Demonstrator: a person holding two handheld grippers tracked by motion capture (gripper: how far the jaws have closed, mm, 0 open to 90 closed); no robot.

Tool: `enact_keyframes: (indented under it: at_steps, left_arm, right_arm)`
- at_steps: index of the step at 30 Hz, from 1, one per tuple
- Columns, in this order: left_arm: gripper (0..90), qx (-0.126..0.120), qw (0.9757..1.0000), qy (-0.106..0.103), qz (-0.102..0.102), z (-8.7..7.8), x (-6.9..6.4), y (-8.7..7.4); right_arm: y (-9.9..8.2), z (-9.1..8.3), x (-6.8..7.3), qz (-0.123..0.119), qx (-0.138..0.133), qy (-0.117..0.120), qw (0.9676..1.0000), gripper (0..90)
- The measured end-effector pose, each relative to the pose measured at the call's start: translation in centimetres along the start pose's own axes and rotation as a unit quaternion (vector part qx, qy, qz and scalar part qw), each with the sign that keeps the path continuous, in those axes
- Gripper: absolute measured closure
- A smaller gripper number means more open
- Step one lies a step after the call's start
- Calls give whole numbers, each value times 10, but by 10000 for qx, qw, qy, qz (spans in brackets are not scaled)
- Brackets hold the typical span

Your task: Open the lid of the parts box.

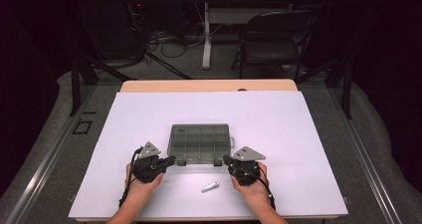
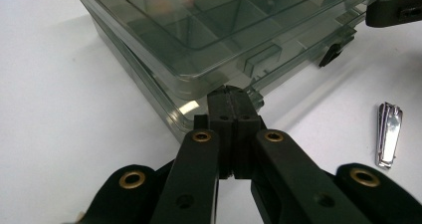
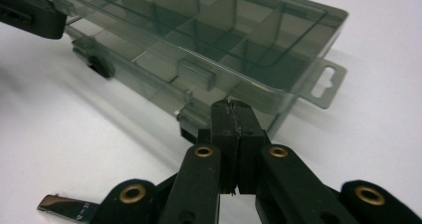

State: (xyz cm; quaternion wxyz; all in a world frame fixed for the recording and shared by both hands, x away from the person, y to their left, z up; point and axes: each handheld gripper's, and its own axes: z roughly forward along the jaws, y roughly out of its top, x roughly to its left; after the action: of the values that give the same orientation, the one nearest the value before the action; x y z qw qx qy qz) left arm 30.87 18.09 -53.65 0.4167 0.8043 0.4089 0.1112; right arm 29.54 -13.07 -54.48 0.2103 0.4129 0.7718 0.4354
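Clear smoky compartment box (image 1: pixel 200 143) sits near the middle of the white table sheet (image 1: pixel 298 134), latch edge towards the person. Lid looks slightly lifted along that front edge in both gripper views — probably being prised open, or about to be pressed shut; cannot tell which.

Left gripper (image 1: pixel 171 160): jaws together, nothing between them, tips against the box's front-left corner at the lid seam (image 2: pixel 230 92). Right gripper (image 1: pixel 226 160): jaws likewise together and empty, tips at the front-right corner beside a latch (image 3: pixel 231 107). Judgement: closed jaws serve as blunt wedges here, one per corner, so the lid moves evenly and the box does not skid on the smooth sheet.

A small metal nail clipper (image 1: pixel 210 186) lies on the sheet between the two hands, apart from the box — likely the item meant for a compartment; compartments look empty.

Surface: plain white sheet over a wooden tabletop (image 1: pixel 209 85). Room: dark, grey carpet, a black chair (image 1: pixel 273 40) and another table's leg (image 1: pixel 206 35) beyond, loose cables on the floor.
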Motion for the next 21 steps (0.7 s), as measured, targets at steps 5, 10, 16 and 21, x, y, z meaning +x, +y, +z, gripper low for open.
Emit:
enact_keyframes:
  at_steps: [5,10,16,21]
  left_arm:
    - [900,-77,9999,19,-119,-2,5,2]
    - [900,-166,9997,84,-173,-6,6,6]
    - [900,-224,9995,136,-201,-9,8,11]
    - [900,-272,9992,168,-220,-10,9,18]
  right_arm:
    - [2,-1,-4,64,-55,-13,10000,900]
    - [5,-3,-4,52,-127,-53,9999,900]
    - [10,-3,-7,76,-173,-100,9998,900]
    - [19,-4,-11,125,-254,-120,9995,900]
